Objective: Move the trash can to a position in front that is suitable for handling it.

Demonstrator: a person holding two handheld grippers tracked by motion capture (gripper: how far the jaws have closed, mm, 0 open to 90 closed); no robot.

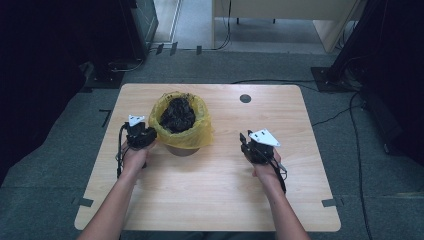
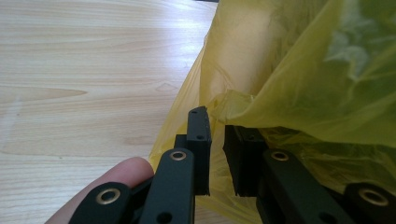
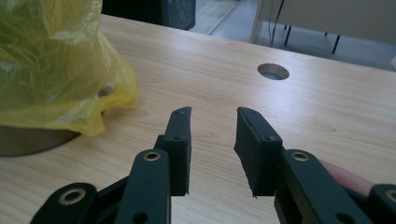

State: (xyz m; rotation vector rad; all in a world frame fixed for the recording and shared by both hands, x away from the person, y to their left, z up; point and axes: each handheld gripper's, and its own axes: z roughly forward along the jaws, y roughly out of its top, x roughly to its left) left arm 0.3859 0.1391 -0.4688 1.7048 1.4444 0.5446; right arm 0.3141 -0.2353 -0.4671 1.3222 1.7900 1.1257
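- Wooden table [image 1: 210, 195], grey floor behind.
- Right gripper [image 3: 212, 140] sits nearest, jaws apart, grasping nothing.
- Left gripper [image 2: 215, 154] has jaws parted around the yellow bag [image 2: 299, 79] hem; I'd bite deeper before pulling.
- Bag lines the bin [image 1: 182, 149] mid-table, dark trash [image 1: 177, 114] inside.

Grey carpet floor [image 1: 45, 165], dark surroundings
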